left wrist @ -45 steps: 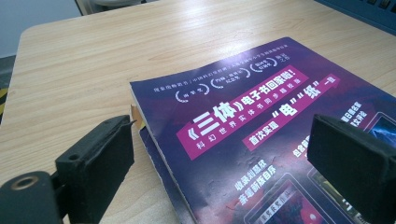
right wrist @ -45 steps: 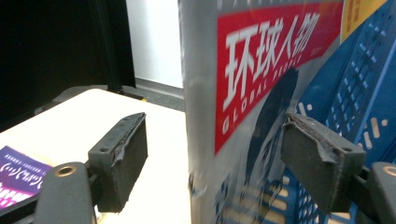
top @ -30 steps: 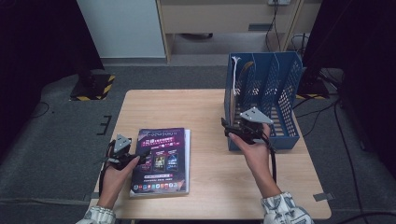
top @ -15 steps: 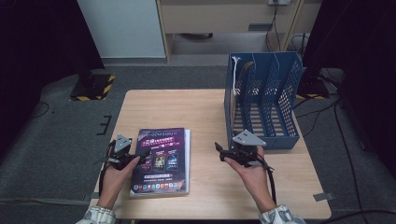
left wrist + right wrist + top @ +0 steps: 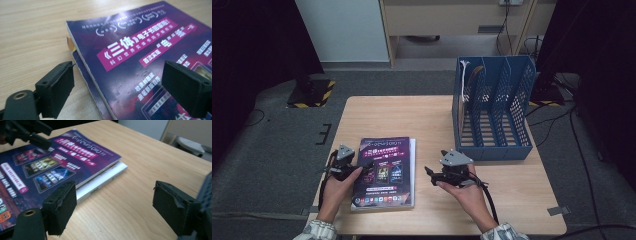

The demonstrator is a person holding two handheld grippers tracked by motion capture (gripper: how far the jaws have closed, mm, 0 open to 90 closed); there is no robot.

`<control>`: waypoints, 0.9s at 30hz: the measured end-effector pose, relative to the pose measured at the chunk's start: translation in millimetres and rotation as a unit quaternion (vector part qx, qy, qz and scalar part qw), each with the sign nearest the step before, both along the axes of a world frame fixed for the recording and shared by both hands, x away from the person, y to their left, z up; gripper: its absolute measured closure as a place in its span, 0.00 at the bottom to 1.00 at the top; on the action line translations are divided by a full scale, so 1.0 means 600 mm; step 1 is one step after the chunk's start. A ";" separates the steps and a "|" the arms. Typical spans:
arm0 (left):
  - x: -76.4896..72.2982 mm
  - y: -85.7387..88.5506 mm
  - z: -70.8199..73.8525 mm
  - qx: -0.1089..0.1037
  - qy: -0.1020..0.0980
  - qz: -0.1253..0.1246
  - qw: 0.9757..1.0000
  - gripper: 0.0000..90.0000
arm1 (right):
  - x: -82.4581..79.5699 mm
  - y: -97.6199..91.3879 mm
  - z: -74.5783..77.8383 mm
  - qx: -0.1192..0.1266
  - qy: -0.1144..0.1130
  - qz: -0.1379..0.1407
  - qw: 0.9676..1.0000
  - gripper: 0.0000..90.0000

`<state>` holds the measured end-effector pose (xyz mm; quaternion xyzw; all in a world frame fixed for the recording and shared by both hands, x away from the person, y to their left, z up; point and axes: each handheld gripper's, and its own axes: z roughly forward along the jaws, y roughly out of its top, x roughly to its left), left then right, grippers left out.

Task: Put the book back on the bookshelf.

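Two grippers closing on magazine stack near table's front-left. Left gripper wide, straddling top magazine's edge; right gripper wide, empty, jaws just narrowed slightly. Next: right reaches stack's near edge, pinch, lift toward blue rack.

I saw that my left gripper and my right gripper were both black, and each had a grey three-cornered plate on top and a black cable trailing back along my arm. Up close, the left gripper and the right gripper each had two thick, blocky black jaws with soft-looking pads that were a bit torn at the edges, and a small round brass ring sat in the black metal at the bottom left. My sleeves were light with a faint checked pattern.
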<state>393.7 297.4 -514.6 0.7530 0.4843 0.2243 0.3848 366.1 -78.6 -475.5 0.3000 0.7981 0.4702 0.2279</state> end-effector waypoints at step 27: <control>-0.002 -0.004 -0.002 -0.032 0.016 -0.029 0.999 0.33 | 0.000 0.029 -0.034 -0.031 0.048 0.039 0.998 0.18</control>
